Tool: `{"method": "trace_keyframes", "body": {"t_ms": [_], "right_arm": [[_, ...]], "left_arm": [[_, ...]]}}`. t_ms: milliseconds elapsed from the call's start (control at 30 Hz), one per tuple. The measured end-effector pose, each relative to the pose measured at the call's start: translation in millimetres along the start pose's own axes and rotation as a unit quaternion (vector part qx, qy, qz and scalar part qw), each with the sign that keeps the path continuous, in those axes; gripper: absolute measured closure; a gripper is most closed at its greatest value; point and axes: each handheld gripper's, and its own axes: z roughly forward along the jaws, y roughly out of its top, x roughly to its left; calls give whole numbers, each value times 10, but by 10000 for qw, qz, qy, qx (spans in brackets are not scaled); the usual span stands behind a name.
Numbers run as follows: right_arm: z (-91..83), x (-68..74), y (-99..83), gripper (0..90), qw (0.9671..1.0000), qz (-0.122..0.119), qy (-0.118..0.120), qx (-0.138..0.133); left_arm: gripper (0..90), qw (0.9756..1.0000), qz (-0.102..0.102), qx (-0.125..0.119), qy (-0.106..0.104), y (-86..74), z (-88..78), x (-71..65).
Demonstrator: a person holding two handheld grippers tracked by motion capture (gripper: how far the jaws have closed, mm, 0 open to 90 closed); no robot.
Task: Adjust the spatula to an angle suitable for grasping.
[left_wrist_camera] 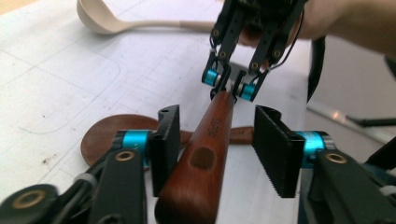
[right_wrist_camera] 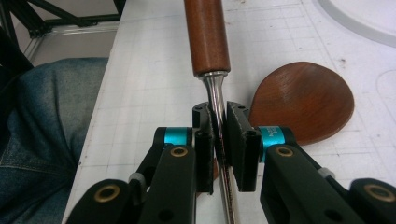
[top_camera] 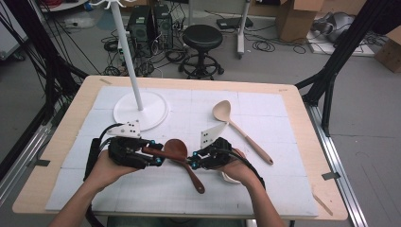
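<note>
Table (top_camera: pixel 302 127): white mat (top_camera: pixel 265 189), two spoons, stand base (top_camera: pixel 153 111)

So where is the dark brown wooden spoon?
In the high view, the dark brown wooden spoon lies on the white mat near the front, between the two grippers.

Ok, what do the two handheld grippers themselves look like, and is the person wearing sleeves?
Both the left gripper and the right gripper are black linkage frames with brass-coloured pivots, cyan collars behind ribbed black pads, a grey dotted three-cornered plate on top and a black cable trailing back. Forearms are bare; blue jeans show.
</note>
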Motion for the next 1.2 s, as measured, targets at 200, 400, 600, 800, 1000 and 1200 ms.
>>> {"method": "trace_keyframes", "body": {"t_ms": [200, 400, 600, 800, 1000, 1200], "right_arm": [[-68, 12, 17, 844, 9999, 71, -86, -69], [-164, 37, 83, 847, 9994, 124, -160, -266], [-267, 55, 147, 848, 9982, 180, -260, -506], [-355, 52, 192, 849, 9971, 267, -366, -605], [-463, 54, 273, 849, 9949, 304, -447, -851], [-498, 62, 396, 849, 9936, 227, -478, -996]], "left_arm": [[402, 9995, -210, -155, 175, -3, -80, 52], [382, 9993, -227, -200, 238, 0, -103, 60], [390, 9991, -253, -246, 248, 6, -107, 40], [405, 9992, -200, -258, 228, 63, -129, 23], [422, 9991, -152, -309, 234, 144, -145, 6], [424, 9993, -90, -302, 212, 191, -147, -16]]}}
